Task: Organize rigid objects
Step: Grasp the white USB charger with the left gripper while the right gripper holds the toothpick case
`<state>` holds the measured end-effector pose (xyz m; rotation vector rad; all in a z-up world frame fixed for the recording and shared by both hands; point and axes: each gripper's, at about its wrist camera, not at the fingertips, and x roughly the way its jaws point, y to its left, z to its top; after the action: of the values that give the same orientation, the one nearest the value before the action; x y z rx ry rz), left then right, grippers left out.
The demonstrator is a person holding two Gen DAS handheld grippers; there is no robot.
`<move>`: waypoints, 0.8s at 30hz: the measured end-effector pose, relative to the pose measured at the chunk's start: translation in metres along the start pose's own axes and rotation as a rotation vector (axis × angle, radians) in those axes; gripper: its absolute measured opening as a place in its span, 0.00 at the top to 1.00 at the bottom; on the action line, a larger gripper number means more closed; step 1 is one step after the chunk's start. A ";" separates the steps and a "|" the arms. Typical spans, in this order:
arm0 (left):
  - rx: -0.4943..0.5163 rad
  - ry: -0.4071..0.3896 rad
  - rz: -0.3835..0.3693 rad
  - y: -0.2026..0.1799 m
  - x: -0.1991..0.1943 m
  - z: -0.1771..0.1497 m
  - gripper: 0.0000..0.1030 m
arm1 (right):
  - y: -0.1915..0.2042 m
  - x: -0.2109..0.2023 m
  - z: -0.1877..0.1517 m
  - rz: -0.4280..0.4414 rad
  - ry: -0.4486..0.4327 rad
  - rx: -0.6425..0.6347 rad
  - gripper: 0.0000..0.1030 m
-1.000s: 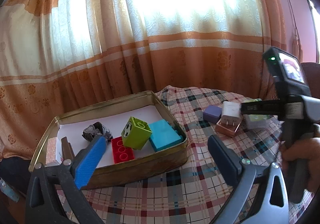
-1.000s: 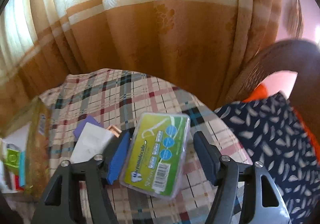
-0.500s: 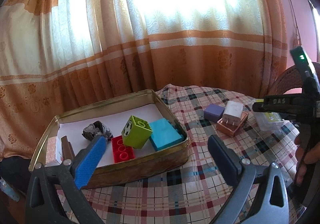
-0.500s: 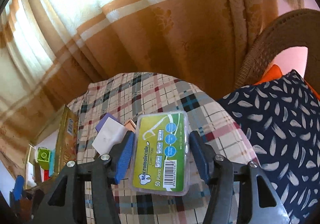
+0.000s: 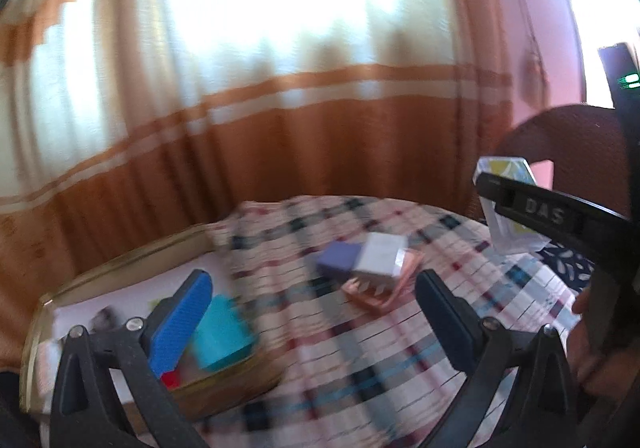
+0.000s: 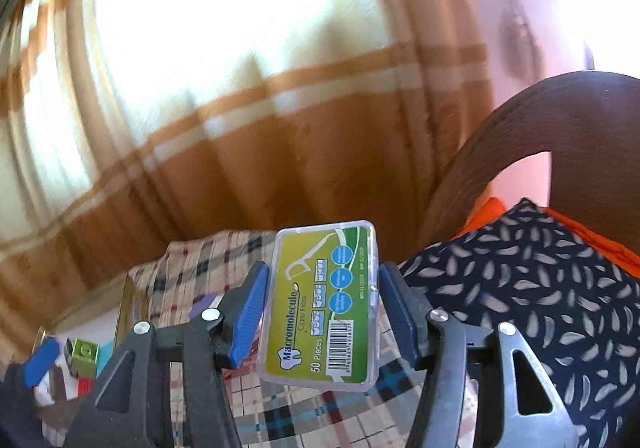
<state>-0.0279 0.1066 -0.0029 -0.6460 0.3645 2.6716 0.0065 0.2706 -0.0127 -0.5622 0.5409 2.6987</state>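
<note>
My right gripper [image 6: 322,310] is shut on a clear floss pick box [image 6: 324,308] with a green label and holds it in the air above the plaid table [image 6: 304,412]. The box also shows in the left wrist view [image 5: 506,207], at the right. My left gripper [image 5: 316,316] is open and empty over the table. The gold tin [image 5: 224,388] at the left holds a teal block [image 5: 222,332], a red brick [image 5: 172,379] and a lime block [image 6: 84,354]. A white charger [image 5: 380,258], a purple block [image 5: 340,266] and a copper box [image 5: 384,294] lie together mid-table.
Orange and cream curtains [image 5: 280,127] hang behind the table. A wicker chair back [image 6: 560,135] with a dark leaf-print cushion [image 6: 540,288] stands at the right. The left view is blurred by motion.
My right gripper has lifted the floss box higher off the table and tilted it up. My left gripper has swung to the right, so the tin now sits lower left.
</note>
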 end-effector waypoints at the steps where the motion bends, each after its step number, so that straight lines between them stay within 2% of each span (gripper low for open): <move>1: 0.011 0.016 -0.020 -0.005 0.008 0.002 0.00 | -0.001 -0.002 0.000 -0.006 -0.010 0.005 0.43; 6: 0.083 0.098 -0.077 -0.030 0.046 0.008 0.09 | -0.003 -0.003 0.001 -0.017 -0.023 0.016 0.43; 7: 0.075 0.122 -0.093 -0.031 0.054 0.009 0.09 | -0.004 -0.002 0.000 -0.015 -0.020 0.019 0.43; 9: 0.045 0.150 -0.119 -0.029 0.064 0.013 0.19 | -0.007 -0.001 0.001 -0.006 -0.015 0.026 0.43; 11: 0.003 0.175 -0.129 -0.023 0.075 0.017 0.23 | -0.007 -0.001 0.000 -0.001 -0.009 0.028 0.43; 13: -0.012 0.202 -0.127 -0.021 0.083 0.017 0.28 | -0.007 -0.001 -0.001 0.001 -0.007 0.029 0.43; 15: -0.020 0.244 -0.143 -0.021 0.094 0.015 0.38 | -0.007 -0.001 -0.001 0.004 -0.003 0.028 0.43; 16: -0.019 0.260 -0.153 -0.022 0.097 0.015 0.39 | -0.006 0.000 -0.001 0.005 0.002 0.028 0.43; 19: -0.005 0.257 -0.146 -0.024 0.095 0.013 0.41 | -0.008 0.003 -0.001 0.005 0.016 0.033 0.43; 20: -0.003 0.254 -0.155 -0.024 0.094 0.013 0.49 | -0.008 0.003 -0.001 0.005 0.020 0.036 0.43; 21: -0.001 0.256 -0.163 -0.027 0.092 0.012 0.64 | -0.008 0.004 -0.001 0.004 0.023 0.035 0.43; 24: -0.018 0.239 -0.158 -0.024 0.086 0.012 0.64 | -0.007 0.004 -0.001 0.004 0.026 0.030 0.43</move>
<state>-0.0936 0.1570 -0.0379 -0.9625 0.3381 2.4563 0.0062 0.2767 -0.0173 -0.5900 0.5895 2.6853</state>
